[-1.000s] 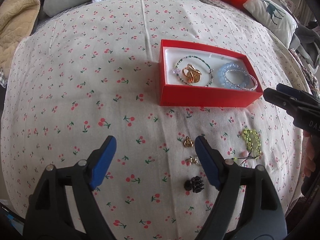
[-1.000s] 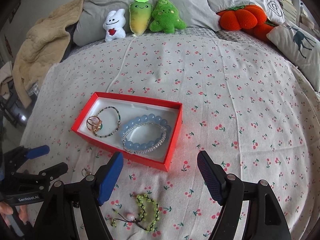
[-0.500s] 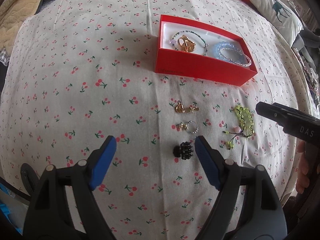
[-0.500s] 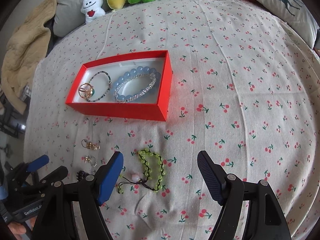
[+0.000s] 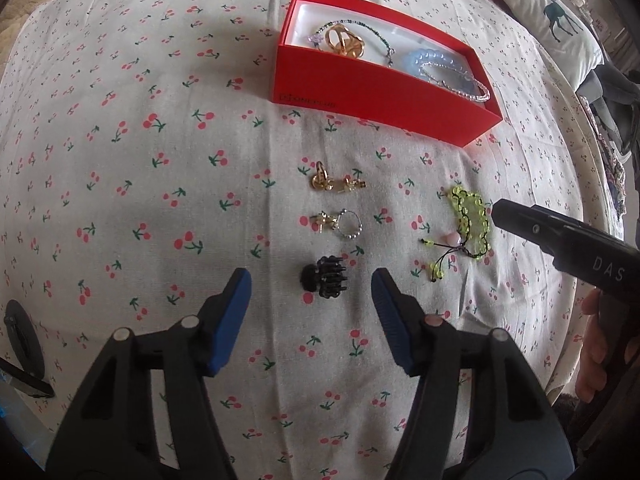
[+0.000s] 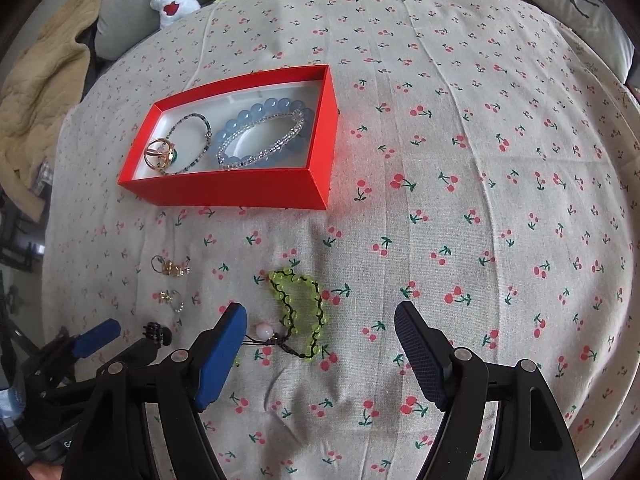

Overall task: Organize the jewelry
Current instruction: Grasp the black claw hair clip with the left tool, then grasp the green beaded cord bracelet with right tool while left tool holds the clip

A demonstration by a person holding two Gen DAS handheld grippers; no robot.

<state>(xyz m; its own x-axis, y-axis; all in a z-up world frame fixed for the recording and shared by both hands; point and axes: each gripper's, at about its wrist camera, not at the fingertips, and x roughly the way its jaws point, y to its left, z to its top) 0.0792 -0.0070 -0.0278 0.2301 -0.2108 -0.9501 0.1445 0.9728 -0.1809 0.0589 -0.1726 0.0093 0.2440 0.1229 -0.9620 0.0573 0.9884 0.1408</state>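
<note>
Jewelry splits two ways. Red box [image 6: 248,192] already holds a blue bead bracelet [image 6: 256,120], a clear bead strand [image 6: 260,140], a thin bracelet [image 6: 192,144] and a gold ring [image 6: 158,154]. Left on the cherry-print sheet [image 6: 480,200]: green bracelet [image 6: 300,308], two small gold clusters [image 5: 336,182] [image 5: 340,224], black claw clip [image 5: 324,278]. My left gripper [image 5: 312,312] hangs spread over the clip; my right gripper [image 6: 320,344] gapes empty beside the green bracelet. Roughly half done, I judge.
</note>
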